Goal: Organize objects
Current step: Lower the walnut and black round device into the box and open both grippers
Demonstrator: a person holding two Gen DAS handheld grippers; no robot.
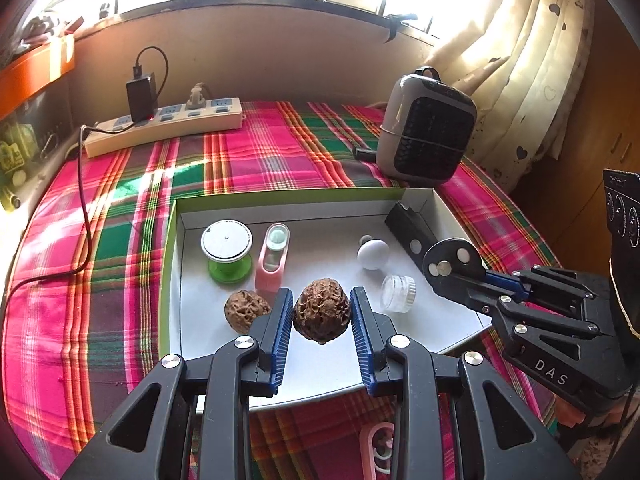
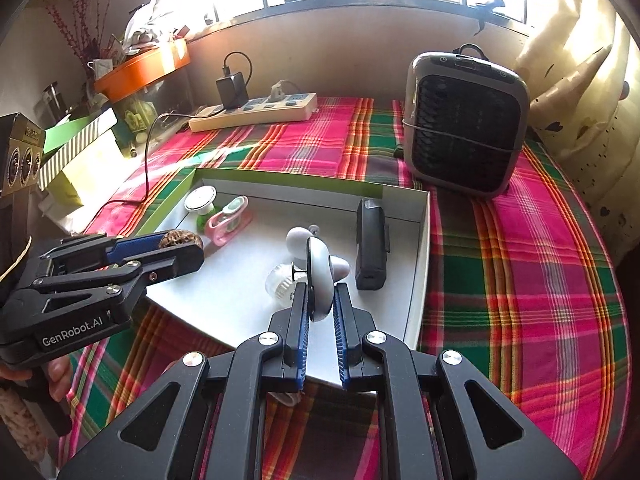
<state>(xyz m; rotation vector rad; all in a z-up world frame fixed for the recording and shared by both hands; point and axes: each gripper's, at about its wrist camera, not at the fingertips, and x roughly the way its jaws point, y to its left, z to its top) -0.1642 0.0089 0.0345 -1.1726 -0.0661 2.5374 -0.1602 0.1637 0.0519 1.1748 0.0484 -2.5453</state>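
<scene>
Left gripper (image 1: 322, 312): jaws part-open, pads clamped on a walnut (image 1: 322, 312) held over the white tray (image 1: 320, 376). Second walnut (image 1: 247, 311) just left of its left finger, on the tray floor. Right gripper (image 2: 320, 300): closed edgewise on a thin round disc (image 2: 319, 280); clear jar (image 2: 280, 282) just left of its tips, black case (image 2: 370, 248) ahead right.

Pink-green-orange plaid cloth (image 1: 248, 160), white tray (image 1: 328, 364) with green outer wall, brown walnut (image 1: 322, 312), green spool (image 1: 229, 268)

Bare tray (image 1: 320, 376) floor nearest, objects crowding its far half, heater (image 1: 430, 136) beyond.
</scene>
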